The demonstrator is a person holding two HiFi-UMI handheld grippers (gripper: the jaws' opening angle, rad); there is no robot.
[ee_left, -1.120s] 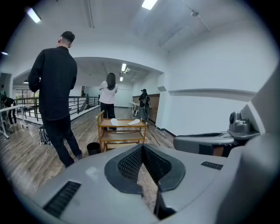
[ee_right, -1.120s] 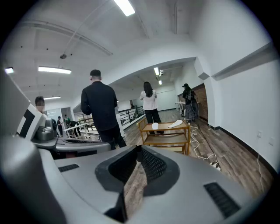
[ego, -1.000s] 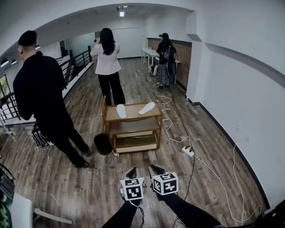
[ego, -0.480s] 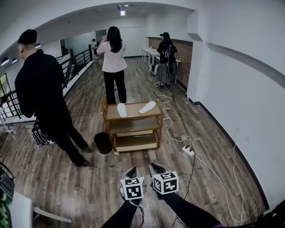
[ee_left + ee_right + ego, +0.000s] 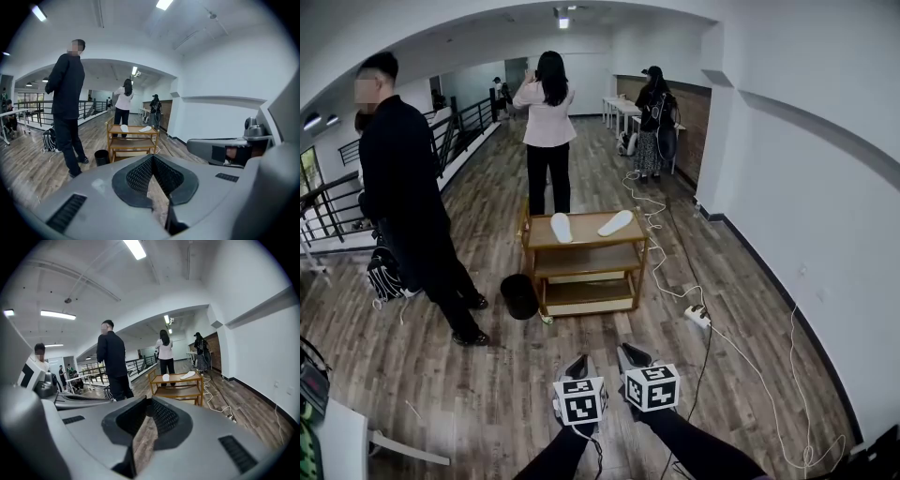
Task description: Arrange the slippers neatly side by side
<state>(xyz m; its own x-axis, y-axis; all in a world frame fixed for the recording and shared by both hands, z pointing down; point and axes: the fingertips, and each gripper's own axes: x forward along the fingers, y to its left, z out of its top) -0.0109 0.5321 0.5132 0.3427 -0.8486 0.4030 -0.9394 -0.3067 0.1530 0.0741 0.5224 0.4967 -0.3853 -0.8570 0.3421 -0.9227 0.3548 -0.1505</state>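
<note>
Two white slippers lie apart on the top shelf of a wooden cart (image 5: pixel 581 246): the left slipper (image 5: pixel 561 227) points straight back, the right slipper (image 5: pixel 616 222) lies slanted. Both gripper views also catch them far ahead: left slipper (image 5: pixel 124 128) (image 5: pixel 166 377), right slipper (image 5: pixel 145 128) (image 5: pixel 188 375). My left gripper (image 5: pixel 578 367) and right gripper (image 5: pixel 633 356) hang side by side over the wooden floor, well short of the cart. In their own views the left gripper (image 5: pixel 152 159) and right gripper (image 5: pixel 149 404) have tips together and hold nothing.
A black bin (image 5: pixel 519 296) stands at the cart's left foot. A person in black (image 5: pixel 408 206) stands left of the cart, another in a light top (image 5: pixel 548 131) behind it, a third (image 5: pixel 654 122) further back. A white cable and power strip (image 5: pixel 697 316) lie along the right.
The person in black has straightened up and shifted slightly. The person in the light top has stepped a little to the right. Both grippers stay where they were.
</note>
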